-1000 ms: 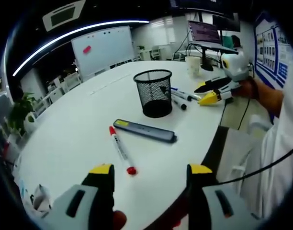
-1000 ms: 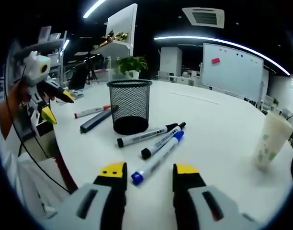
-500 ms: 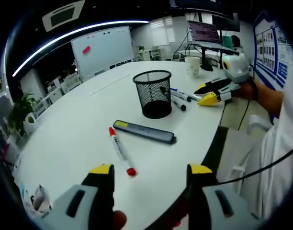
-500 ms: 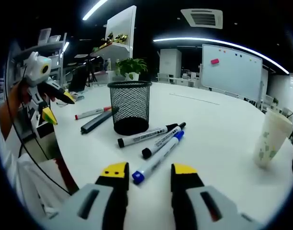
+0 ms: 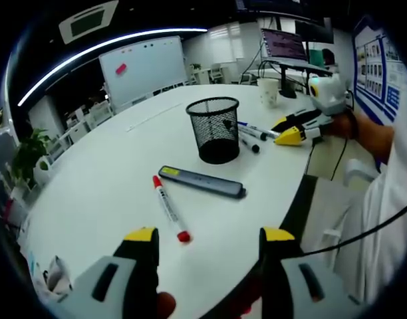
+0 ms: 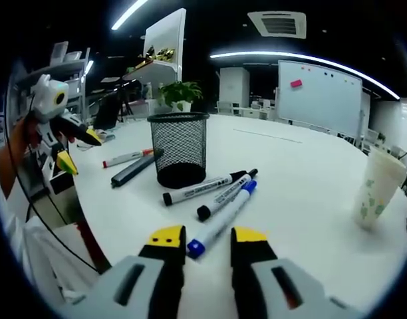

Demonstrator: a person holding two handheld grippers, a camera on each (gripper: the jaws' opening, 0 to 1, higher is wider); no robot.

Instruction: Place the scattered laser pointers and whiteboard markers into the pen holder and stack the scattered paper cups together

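Note:
In the left gripper view my left gripper [image 5: 210,236] stands open above the white table's near edge. A red-capped marker [image 5: 168,208] lies just ahead, then a grey laser pointer [image 5: 201,181] and the black mesh pen holder [image 5: 215,129]. A paper cup [image 5: 269,92] stands far behind. In the right gripper view my right gripper [image 6: 207,236] is open, its jaws narrowed on either side of the blue marker's [image 6: 223,216] near end. Two black markers [image 6: 203,188] lie beside it, before the pen holder [image 6: 180,147]. A paper cup [image 6: 376,193] stands to the right.
The round white table [image 5: 104,179] drops off at its curved edge near a person's white sleeve [image 5: 390,199]. The right gripper [image 5: 286,129] enters the left gripper view at right; the left gripper [image 6: 80,149] appears at left in the right gripper view. A whiteboard [image 6: 320,90] stands behind.
My right gripper's jaws have drawn closer together around the blue marker's near end. The left gripper view is almost unchanged.

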